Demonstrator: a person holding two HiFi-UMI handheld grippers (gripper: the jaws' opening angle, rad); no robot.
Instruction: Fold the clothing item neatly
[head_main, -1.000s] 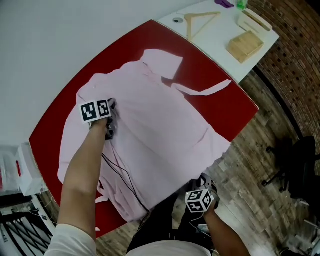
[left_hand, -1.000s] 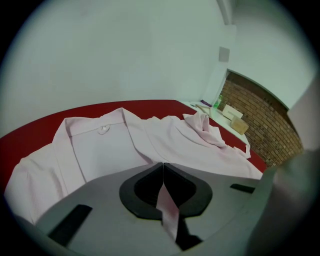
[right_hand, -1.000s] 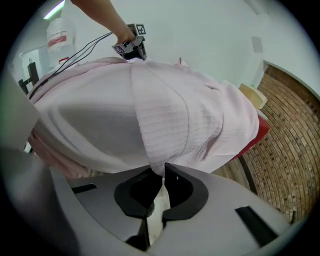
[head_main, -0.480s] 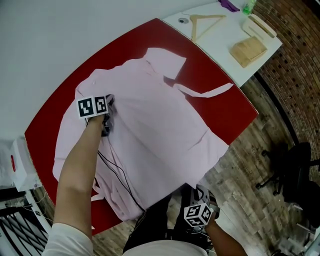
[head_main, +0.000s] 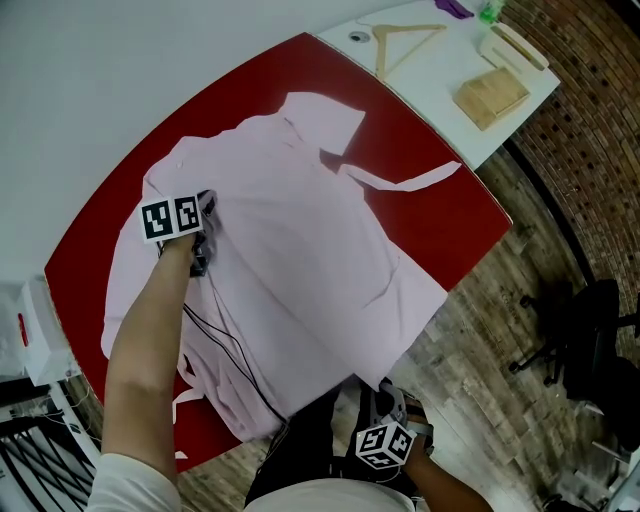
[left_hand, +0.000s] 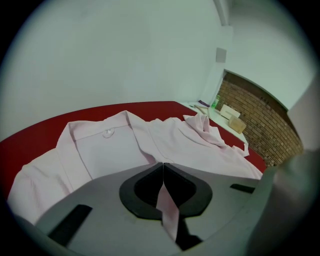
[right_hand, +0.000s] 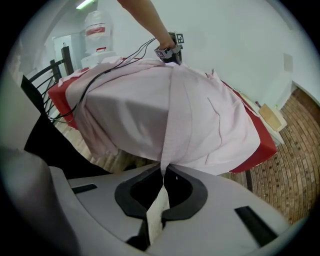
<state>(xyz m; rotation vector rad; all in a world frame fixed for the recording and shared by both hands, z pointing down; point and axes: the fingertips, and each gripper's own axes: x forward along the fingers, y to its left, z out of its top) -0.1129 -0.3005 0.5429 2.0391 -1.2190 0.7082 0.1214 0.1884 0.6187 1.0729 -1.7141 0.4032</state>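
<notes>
While my left forearm (head_main: 150, 340) stretches from the lower left across the red table (head_main: 440, 215), my left gripper (head_main: 203, 255) tips downward onto the pink shirt (head_main: 300, 240), jaws pressed together on a thin fold of its cloth. The shirt lies spread over most of the table, wrinkled. A narrow strip of it trails off to the right, and the near edge hangs off the table toward me. My right gripper (head_main: 380, 392) sits low by my body, past the table's edge, with its jaws pinched shut on that hanging edge. Only the left gripper view shows the open collar (left_hand: 95, 129) and its button (left_hand: 107, 133) just ahead. Only the right gripper view shows the cloth rising like a tent from the pinch toward the table.
</notes>
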